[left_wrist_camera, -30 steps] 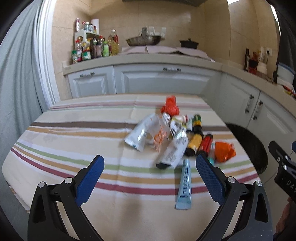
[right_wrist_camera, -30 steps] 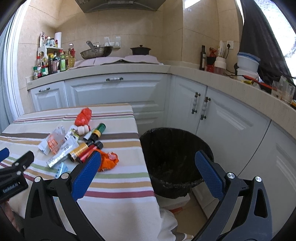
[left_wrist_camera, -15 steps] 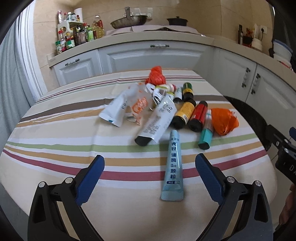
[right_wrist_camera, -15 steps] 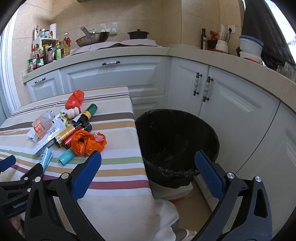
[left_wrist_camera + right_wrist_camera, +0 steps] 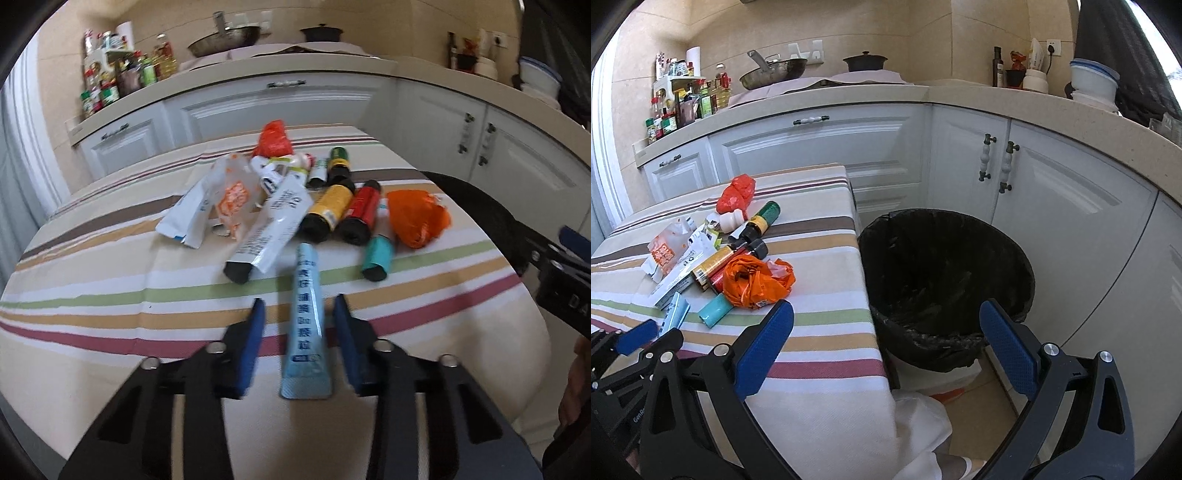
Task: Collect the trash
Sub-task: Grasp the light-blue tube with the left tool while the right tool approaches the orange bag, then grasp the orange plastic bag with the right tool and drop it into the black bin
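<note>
- The striped tablecloth [image 5: 110,325] runs under both tools; its near edge is cut off by the black frames in both views.
- The black-lined trash bin [image 5: 945,280] stands on the floor beside the table, ahead of the right gripper [image 5: 886,339] and between its fingers; the right finger covers part of its near rim. In the left wrist view only a dark sliver of it shows at the right.
- The right gripper is released, jaws wide apart with nothing between them, as in the earlier frames.
- The left gripper [image 5: 297,325] has just been closing: a second ago its jaws stood wide, now they sit narrow, one on each side of the light blue tube [image 5: 304,328]. Blur hides whether the pads press the tube; a thin gap seems to remain on each side, so no grip is plain.
- The tube lies flat on the cloth, crimped end toward the camera, cap end pointing to the pile [image 5: 295,199] beyond the fingertips.
- The pile holds a white tube, pouches, small bottles, a teal item and an orange bag [image 5: 417,218], ahead and right of the left fingertips; the items overlap and their labels are unreadable.
- Both cameras sit lower and closer to the table than before.
</note>
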Demonstrator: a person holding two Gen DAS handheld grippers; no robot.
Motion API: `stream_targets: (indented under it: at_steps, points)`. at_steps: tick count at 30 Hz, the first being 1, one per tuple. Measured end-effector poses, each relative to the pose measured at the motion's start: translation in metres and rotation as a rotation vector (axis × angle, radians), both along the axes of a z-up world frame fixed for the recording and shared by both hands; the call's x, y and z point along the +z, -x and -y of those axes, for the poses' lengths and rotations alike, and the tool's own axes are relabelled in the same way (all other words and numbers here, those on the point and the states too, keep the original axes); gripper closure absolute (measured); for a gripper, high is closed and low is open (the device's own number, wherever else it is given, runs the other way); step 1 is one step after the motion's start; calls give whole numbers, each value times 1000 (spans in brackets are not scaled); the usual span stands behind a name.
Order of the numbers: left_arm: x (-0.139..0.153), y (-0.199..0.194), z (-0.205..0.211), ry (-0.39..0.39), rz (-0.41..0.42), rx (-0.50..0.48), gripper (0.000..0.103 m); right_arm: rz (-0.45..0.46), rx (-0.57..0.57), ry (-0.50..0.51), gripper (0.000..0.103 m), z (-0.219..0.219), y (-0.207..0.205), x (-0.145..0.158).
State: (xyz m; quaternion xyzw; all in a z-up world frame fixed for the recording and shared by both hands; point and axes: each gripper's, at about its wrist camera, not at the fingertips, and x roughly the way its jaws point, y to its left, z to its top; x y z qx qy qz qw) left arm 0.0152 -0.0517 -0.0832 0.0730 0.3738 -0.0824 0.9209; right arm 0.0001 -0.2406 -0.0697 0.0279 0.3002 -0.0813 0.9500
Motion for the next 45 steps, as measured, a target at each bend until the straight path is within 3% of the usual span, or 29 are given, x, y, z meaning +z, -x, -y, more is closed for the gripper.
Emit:
stream_targets:
  at_steps: [2,13,26,34,40,41,45]
  points:
    - [0,1,3,-15,4,-21,84,1,4,4,5,-2,1,1]
    - [21,15,-13,36,44,-15,86,17,42,25,5,-22,0,10]
    - [31,-9,-83,74,70,194,86,-2,131,32,5,-58,-31,14]
    - [27,-31,-116,85,64,276,86,-84,147,19,6,-70,-60,4]
    - [21,-36,-126,93,52,291,86,-162,176,0,31,-75,-71,-8]
    - [20,-35,-126,94,51,291,86,-169,183,-4,43,-75,-72,-10]
    - [18,-35,-125,91,44,289,86,-164,198,16,47,-79,-68,-10]
